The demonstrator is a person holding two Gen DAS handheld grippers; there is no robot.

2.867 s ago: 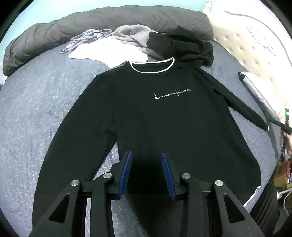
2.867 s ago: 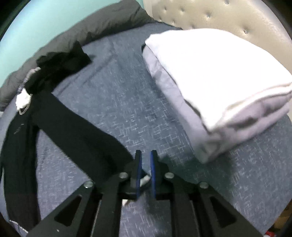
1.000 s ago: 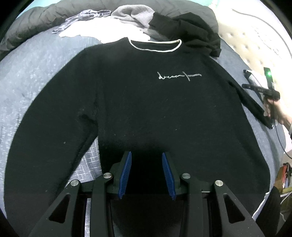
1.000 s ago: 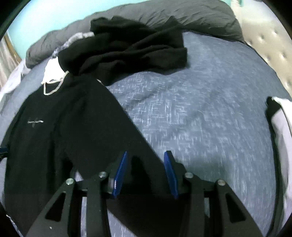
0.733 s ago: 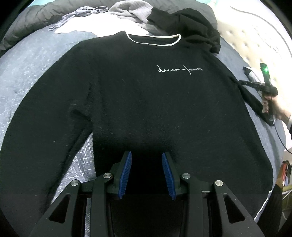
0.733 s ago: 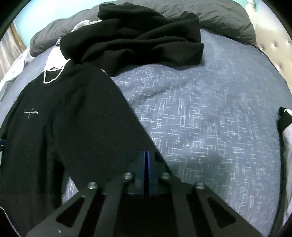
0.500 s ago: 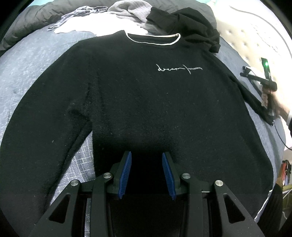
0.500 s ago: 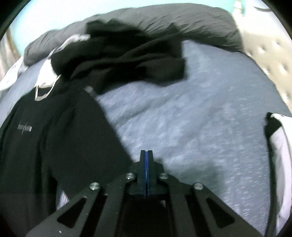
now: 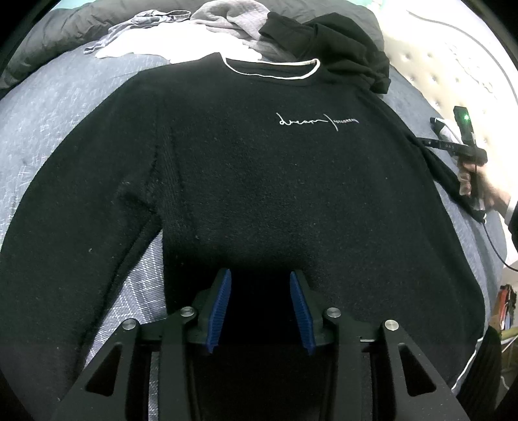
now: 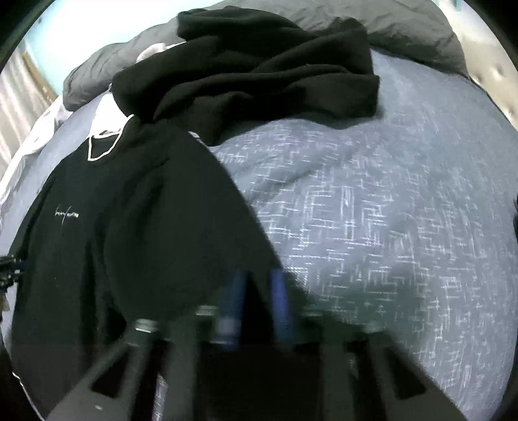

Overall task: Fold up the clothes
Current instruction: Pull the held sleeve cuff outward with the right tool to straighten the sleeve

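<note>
**Item:** black sweater point(image 9: 259, 168), white-trimmed neck, small white script on the chest. It lay face up and spread flat on the bed point(image 9: 48, 129), hem nearest the left wrist camera.

**Left hand-held gripper** point(image 9: 260, 307): hovered over the hem, blue pads partly apart and holding nothing.

**Right hand-held gripper** point(image 10: 258, 291): blurred. Its pads appeared slightly apart at the end of the sweater's sleeve point(image 10: 194, 243), and no grip could be made out. A hand point(image 9: 479, 184) carried it at the bed's right side.

**Also present:** crumpled black garment point(image 10: 259, 71) overlapping the sweater's shoulder, and a grey duvet point(image 10: 404, 26) bunched along the far edge.
</note>
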